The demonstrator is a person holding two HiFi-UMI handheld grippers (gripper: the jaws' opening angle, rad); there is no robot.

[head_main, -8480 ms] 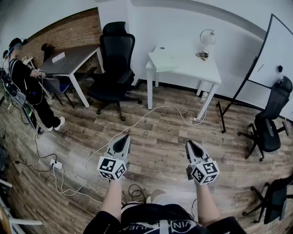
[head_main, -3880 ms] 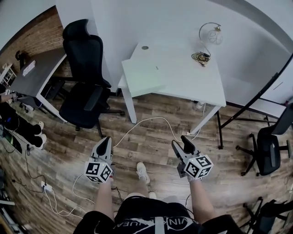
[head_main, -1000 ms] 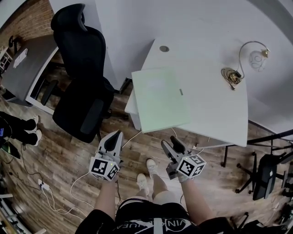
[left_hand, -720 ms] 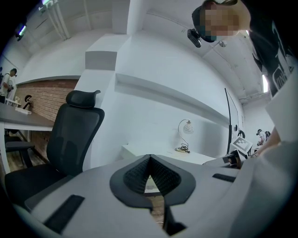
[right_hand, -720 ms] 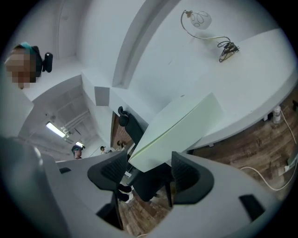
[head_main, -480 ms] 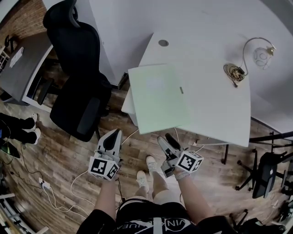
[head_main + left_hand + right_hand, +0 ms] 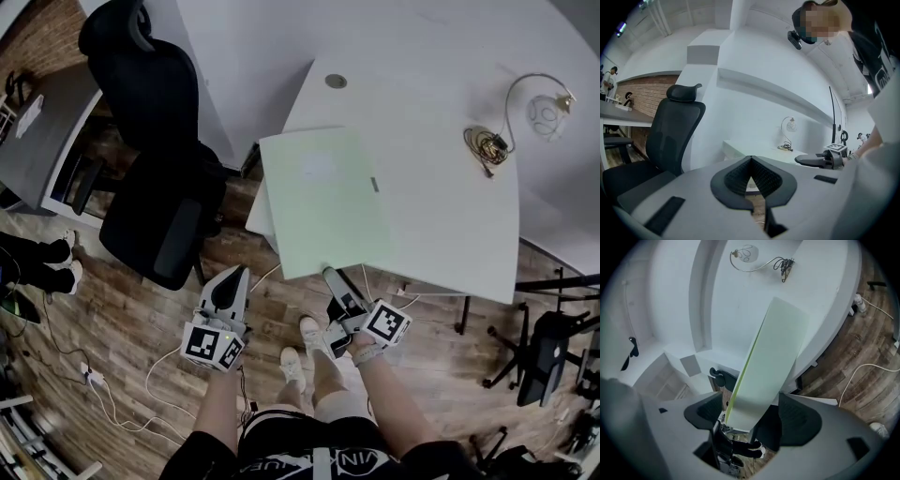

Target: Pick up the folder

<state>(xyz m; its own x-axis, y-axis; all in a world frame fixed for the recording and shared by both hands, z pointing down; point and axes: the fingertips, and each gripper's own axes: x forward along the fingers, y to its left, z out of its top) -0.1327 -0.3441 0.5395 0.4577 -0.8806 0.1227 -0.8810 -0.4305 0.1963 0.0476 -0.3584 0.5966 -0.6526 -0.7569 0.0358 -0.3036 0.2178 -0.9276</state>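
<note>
Folder [image 7: 323, 202], one, on one white table [image 7: 441, 220]

The folder [image 7: 323, 202] looks like smooth, matt pale-green card or plastic. The worktop [image 7: 441, 187] is smooth, matt white. The floor [image 7: 122, 319] is grained wood planking. The left gripper [image 7: 750, 159] is matt grey plastic, its jaws lined with ribbed black pads.
</note>
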